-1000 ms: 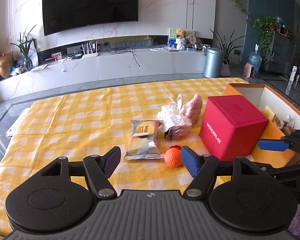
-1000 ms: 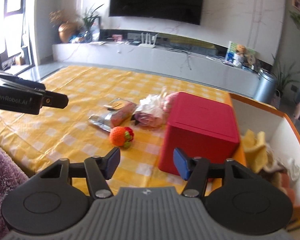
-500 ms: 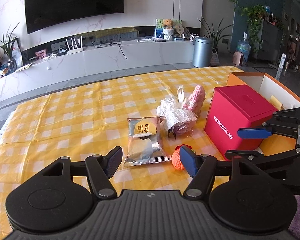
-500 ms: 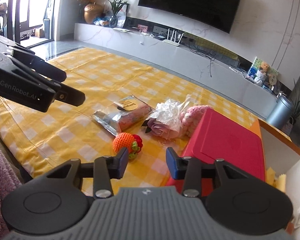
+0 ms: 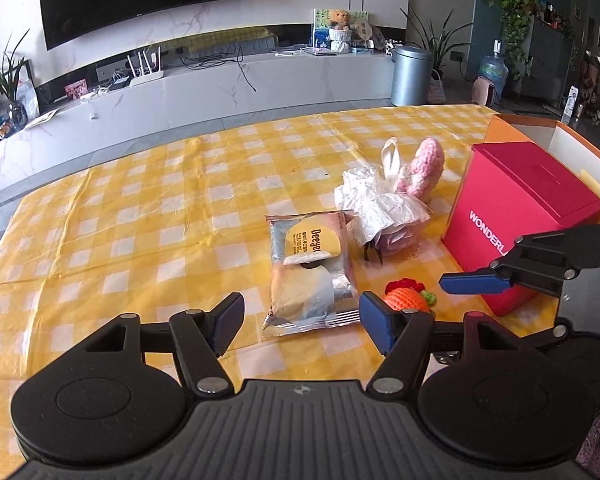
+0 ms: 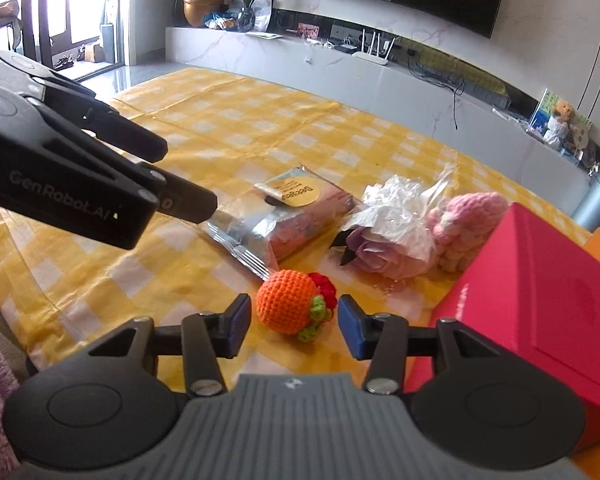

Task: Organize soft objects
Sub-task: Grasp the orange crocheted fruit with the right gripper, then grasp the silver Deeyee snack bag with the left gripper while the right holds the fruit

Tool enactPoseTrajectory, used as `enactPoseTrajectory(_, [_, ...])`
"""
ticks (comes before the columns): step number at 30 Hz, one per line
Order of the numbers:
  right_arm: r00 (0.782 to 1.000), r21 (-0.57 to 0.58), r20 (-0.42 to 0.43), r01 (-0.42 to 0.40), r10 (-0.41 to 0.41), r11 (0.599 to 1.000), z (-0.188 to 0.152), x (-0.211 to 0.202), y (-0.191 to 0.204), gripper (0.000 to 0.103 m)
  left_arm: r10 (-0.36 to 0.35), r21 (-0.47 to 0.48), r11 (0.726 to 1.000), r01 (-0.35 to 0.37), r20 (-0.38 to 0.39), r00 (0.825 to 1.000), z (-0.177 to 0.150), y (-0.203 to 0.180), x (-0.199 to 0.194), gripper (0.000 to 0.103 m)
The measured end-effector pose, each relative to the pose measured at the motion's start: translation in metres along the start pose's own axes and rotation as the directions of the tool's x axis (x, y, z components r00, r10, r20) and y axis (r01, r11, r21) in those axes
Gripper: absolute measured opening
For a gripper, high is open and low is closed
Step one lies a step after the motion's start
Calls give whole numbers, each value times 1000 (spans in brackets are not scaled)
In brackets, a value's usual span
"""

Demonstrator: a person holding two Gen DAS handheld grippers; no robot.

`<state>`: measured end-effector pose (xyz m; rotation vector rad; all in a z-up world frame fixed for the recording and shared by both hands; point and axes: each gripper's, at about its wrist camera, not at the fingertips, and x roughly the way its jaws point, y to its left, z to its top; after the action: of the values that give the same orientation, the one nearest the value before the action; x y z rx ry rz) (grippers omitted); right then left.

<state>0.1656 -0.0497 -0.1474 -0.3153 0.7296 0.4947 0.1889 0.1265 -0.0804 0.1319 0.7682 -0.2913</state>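
Note:
An orange crocheted ball with a red and green tip lies on the yellow checked tablecloth. My right gripper is open with the ball between its fingertips, not touching. The ball shows partly in the left wrist view. My left gripper is open and empty, just in front of a silver snack packet. A wrapped lilac flower and a pink knitted toy lie behind.
A red box stands right of the ball, against an orange-walled box with soft items inside. The left gripper's body reaches in from the left in the right wrist view. The table's near edge is close below both grippers.
My right gripper has moved forward and down so the orange ball now sits between its open fingers. My left gripper has shifted closer to the snack packet.

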Motion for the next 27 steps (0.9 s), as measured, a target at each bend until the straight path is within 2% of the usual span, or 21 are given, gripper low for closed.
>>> enactPoseTrajectory(7, [1000,25,-9,-13,13,1000,1,19,-3,48,-9,-13,1000,8,-11,1000,2,1,18,83])
enactPoseTrajectory(11, [1000,34,3,-25,25,999,0,16,-8,41,-32,-24,999,32,-6,999,6,-1,26,88])
enactPoseTrajectory(15, [999,16,12,37,-37,999,1,12,-10,40,-61,-46,997,60,-11,998,8,-2,38,90])
enactPoseTrajectory(22, [999,7,19,31,-31,1000,-3,16,-11,40,4,-72,997,-7,-45,999,8,-4,66,91])
enactPoseTrajectory(23, [999,12,23,28,-29,1000,-4,17,-12,40,3,-72,997,-7,-47,999,7,-3,69,94])
enactPoseTrajectory(27, [999,13,36,23,-24,1000,-6,19,-12,41,-12,-108,994,5,-61,998,4,-1,75,94])
